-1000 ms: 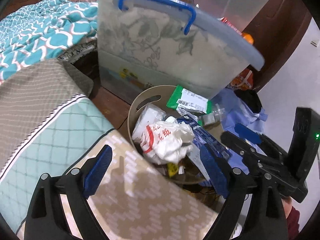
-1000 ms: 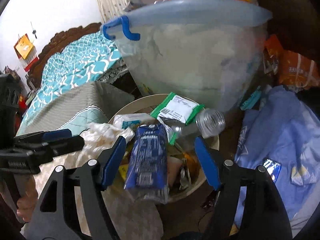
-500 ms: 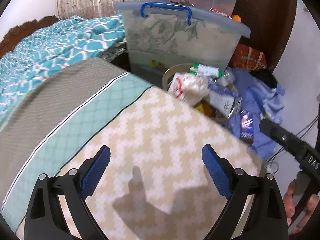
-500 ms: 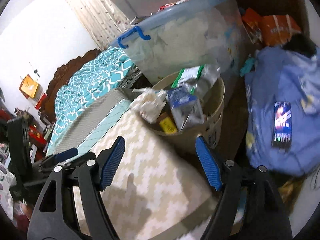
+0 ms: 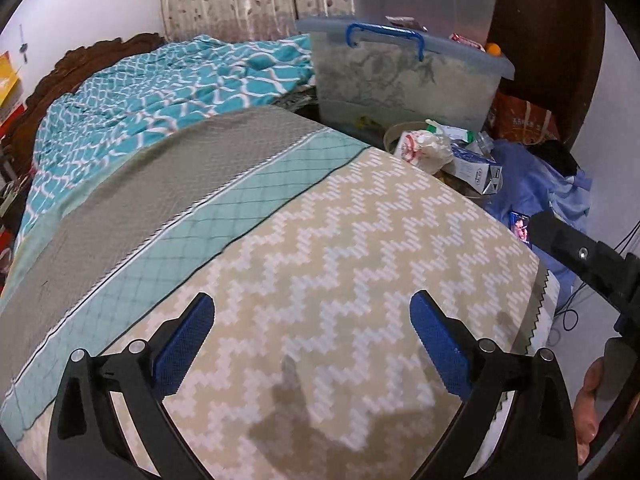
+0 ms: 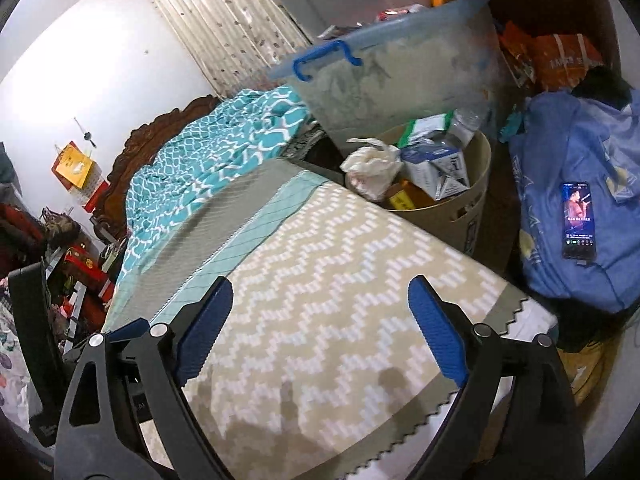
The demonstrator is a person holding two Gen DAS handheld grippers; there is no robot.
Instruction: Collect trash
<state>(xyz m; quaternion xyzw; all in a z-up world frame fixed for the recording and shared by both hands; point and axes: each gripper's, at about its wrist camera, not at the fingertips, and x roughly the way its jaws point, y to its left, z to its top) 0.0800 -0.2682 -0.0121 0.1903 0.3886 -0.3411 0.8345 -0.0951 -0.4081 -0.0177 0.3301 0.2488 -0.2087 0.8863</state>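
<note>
- While both tools hovered above the bed, the left gripper (image 5: 310, 338) had its ribbed blue pads spread wide with nothing between them, only the beige-and-white zigzag woven cover (image 5: 360, 264) showing in the gap.
- The right gripper (image 6: 320, 332) was likewise wide apart and empty, over the same cover (image 6: 340, 280); judging by this, neither tool carried trash at that moment.
- The round beige plastic waste bin (image 6: 464, 204) stood well ahead of the right jaws and slightly to their right, on the floor just beyond the bed's far edge, presumably set there so rubbish from the bed could be dropped straight in.
- It was heaped above its rim: a crumpled white plastic bag with red print (image 6: 372, 164), soft and puffy, lay beside a creased blue-and-white carton (image 6: 436, 168), with a green-edged packet (image 6: 428, 124) behind them.
- From the left gripper, the bin (image 5: 394, 134) lay far ahead and to the right of the jaws, half hidden by the bed.
- Behind the bin rose a large translucent plastic storage box with a blue handle (image 5: 404, 80), rigid and cloudy.
- Right of the right jaws, a lit smartphone (image 6: 578, 220) rested on a rumpled blue fabric bag (image 6: 560, 152).
- Ahead and left lay a teal-and-white patterned quilt (image 5: 160, 92), loosely bunched.
</note>
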